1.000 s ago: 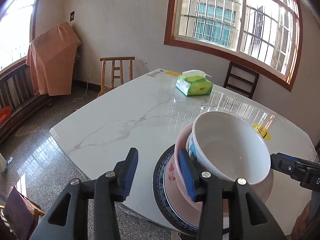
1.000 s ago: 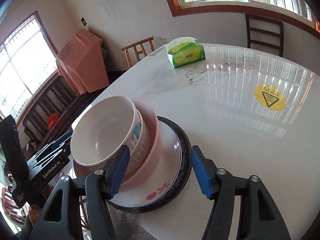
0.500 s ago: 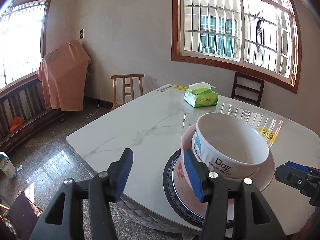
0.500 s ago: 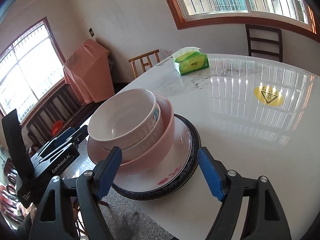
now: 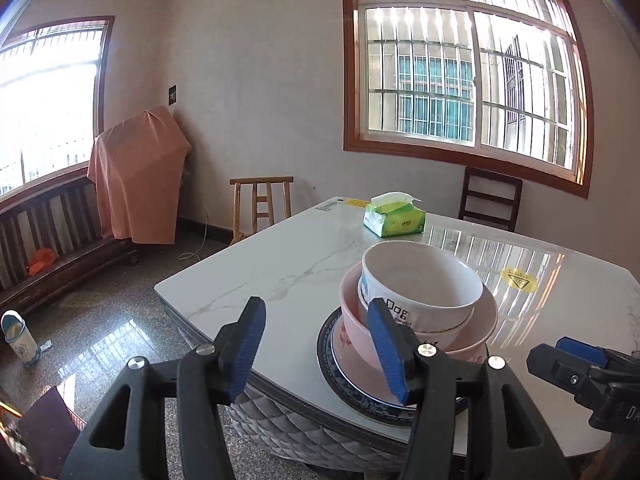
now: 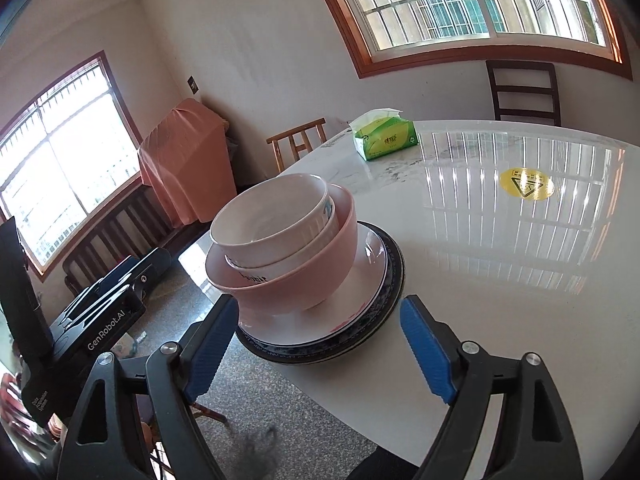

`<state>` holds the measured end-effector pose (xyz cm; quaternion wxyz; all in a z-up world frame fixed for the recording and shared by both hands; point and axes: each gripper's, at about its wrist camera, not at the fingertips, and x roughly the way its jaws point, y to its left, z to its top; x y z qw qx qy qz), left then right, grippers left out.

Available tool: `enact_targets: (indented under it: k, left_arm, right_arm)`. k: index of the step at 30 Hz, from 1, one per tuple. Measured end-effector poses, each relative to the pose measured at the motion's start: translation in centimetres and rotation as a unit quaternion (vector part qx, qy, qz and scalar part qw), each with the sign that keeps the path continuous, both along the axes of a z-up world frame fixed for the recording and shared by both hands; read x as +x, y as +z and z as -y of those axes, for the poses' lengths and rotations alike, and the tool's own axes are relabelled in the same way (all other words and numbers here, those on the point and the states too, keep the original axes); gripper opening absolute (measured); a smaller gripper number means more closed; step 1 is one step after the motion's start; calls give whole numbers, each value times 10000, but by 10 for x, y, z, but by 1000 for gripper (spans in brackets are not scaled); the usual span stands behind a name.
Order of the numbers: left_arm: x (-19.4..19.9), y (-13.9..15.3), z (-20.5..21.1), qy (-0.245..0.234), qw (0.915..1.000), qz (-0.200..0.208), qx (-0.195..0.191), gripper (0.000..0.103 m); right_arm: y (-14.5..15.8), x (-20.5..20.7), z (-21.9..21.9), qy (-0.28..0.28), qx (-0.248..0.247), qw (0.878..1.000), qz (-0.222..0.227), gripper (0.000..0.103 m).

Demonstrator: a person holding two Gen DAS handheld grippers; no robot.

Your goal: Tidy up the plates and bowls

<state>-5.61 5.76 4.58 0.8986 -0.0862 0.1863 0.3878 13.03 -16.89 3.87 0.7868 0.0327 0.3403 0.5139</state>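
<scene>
A stack stands at the near edge of the white marble table [image 5: 288, 272]: a dark blue-rimmed plate [image 6: 390, 280] at the bottom, a white plate [image 6: 368, 260] on it, a pink bowl [image 6: 316, 264], then two nested white bowls [image 6: 268, 216] with "Dog" lettering on the upper one [image 5: 420, 300]. My left gripper [image 5: 320, 344] is open and empty, held off the table's near edge to the left of the stack. My right gripper [image 6: 320, 348] is open and empty, just in front of the stack, apart from it.
A green tissue pack [image 5: 394, 220] lies at the table's far side. A yellow warning sticker [image 6: 526, 184] is on the tabletop. A wooden stool [image 5: 262, 204], a dark chair [image 5: 490, 198], a cloth-covered object [image 5: 138, 176] and a bench [image 5: 52, 236] stand around the table.
Both grippers have drawn back and down from the stack, staying open. The stack has not moved.
</scene>
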Motion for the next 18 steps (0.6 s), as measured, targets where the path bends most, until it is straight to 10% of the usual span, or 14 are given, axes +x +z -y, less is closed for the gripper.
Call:
enact_targets:
  k: [8,18]
  left_arm:
    - [-4,20,43,-139,9991,-30,391,81]
    - [-18,40,88,-525,9965,231,606,84]
  right_arm:
    - [2,-6,33,-121,220,9996,121,84]
    - [8,-23,67,-371,463,9964,606,86]
